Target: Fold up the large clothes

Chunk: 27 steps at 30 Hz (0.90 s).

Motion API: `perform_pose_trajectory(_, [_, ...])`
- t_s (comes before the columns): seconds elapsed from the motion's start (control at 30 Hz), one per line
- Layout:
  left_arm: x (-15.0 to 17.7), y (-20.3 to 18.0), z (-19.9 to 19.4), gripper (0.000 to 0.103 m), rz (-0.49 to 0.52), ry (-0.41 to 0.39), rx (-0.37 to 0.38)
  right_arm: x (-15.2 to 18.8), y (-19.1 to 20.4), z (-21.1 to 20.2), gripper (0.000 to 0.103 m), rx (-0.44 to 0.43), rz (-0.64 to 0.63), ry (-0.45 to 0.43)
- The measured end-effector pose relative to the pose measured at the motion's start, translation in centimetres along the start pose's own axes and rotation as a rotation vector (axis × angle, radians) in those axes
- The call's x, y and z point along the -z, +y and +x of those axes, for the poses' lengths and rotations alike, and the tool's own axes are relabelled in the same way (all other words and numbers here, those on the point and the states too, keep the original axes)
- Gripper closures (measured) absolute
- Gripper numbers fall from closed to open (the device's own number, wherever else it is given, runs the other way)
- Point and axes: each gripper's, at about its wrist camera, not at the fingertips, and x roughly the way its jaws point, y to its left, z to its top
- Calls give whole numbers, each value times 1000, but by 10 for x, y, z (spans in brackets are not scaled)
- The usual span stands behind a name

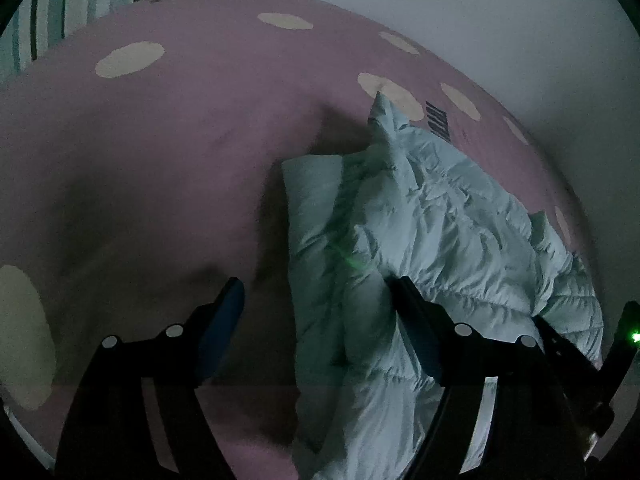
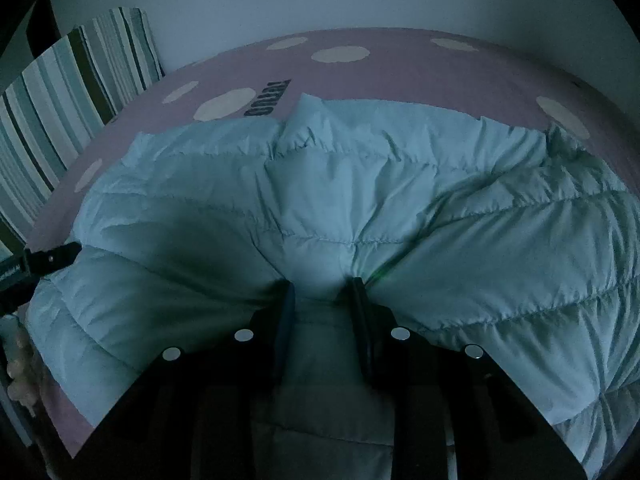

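Where quilted puffy jacket (image 2: 340, 184) bunches, right gripper (image 2: 322, 290) pinches

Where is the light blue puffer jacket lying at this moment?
The puffer jacket lies on the pink spotted bed cover, filling the right wrist view. The right hand-held gripper pinches its near edge; in the left wrist view it lies right.

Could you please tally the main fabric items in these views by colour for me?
Light blue: 1, the puffer jacket
Pink with cream dots: 1, the bed cover
Striped: 1, the striped cushion
Total: 3
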Motion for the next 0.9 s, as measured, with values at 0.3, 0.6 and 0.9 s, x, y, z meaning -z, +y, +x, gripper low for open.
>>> perform_pose_trajectory(0.3, [-1, -9, 22, 66, -7, 90, 142, 0, 4, 4, 74, 9, -7, -10])
perform_pose_trajectory(0.6, [-6, -32, -15, 92, 42, 3, 173, 2, 5, 6, 74, 14, -11, -14])
perform_pose_trajectory(0.9, [-12, -46, -34, 92, 61, -39, 180, -4, 6, -8, 74, -8, 15, -36])
